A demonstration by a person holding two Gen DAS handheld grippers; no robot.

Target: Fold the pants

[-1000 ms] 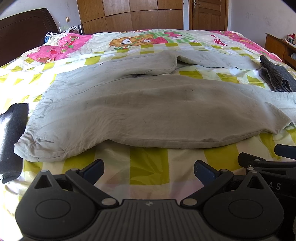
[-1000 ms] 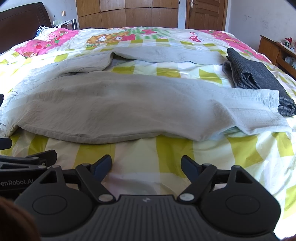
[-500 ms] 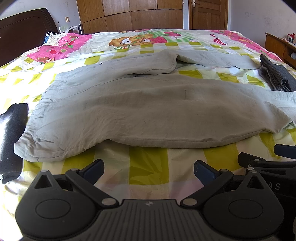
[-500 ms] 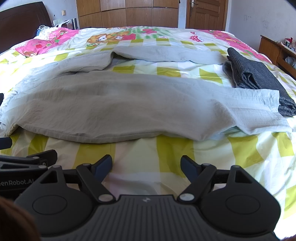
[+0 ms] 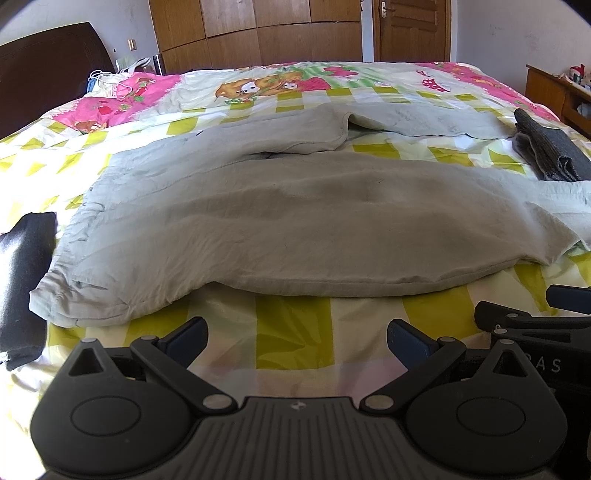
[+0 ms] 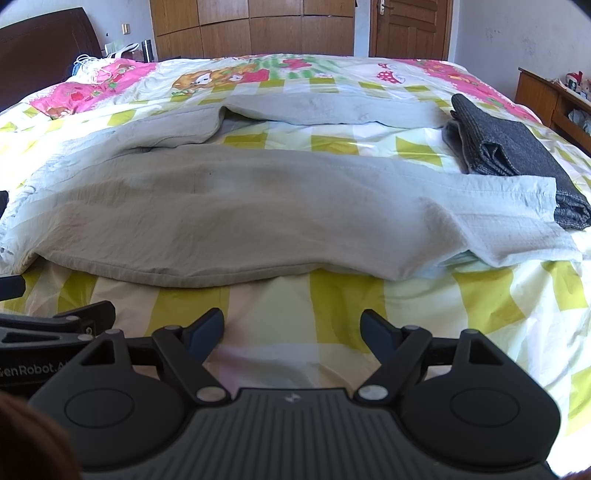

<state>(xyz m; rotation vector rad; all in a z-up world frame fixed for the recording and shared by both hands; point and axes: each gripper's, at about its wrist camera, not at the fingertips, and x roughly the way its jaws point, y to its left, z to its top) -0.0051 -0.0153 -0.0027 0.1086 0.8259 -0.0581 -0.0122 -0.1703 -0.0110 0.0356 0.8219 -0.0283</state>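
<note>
Black plastic is filling the bottom of both wrist views: two tools, one per hand. The left tool (image 5: 297,338) is hovering just short of the near edge of the pants with its blue-padded fingers (image 5: 188,334) spread wide and nothing between them. The right tool (image 6: 291,328) is hanging beside it, likewise gaping and gripping nothing; each tool is poking into the edge of the other's view.

One pair of pale grey pants (image 5: 295,221) is lying spread across the bed (image 5: 291,332), on a cover checked in yellow-green and white. The waistband end is sitting at the left, and the two legs are running to the right, split apart with a strip of cover showing between them. The nearer leg's hem (image 6: 517,206) is resting against a folded dark grey garment (image 6: 509,151) at the right. One black folded item (image 5: 22,280) is lying at the left, just beside the waistband, and it is cut off by the frame edge.

Farther back, pink cartoon prints are covering the far part of the bed. A dark headboard (image 5: 48,70), wooden wardrobe doors (image 5: 258,33) and one wooden door (image 5: 410,29) are standing behind. Small items on a wooden side cabinet (image 6: 546,96) at the right are too small to make out.
</note>
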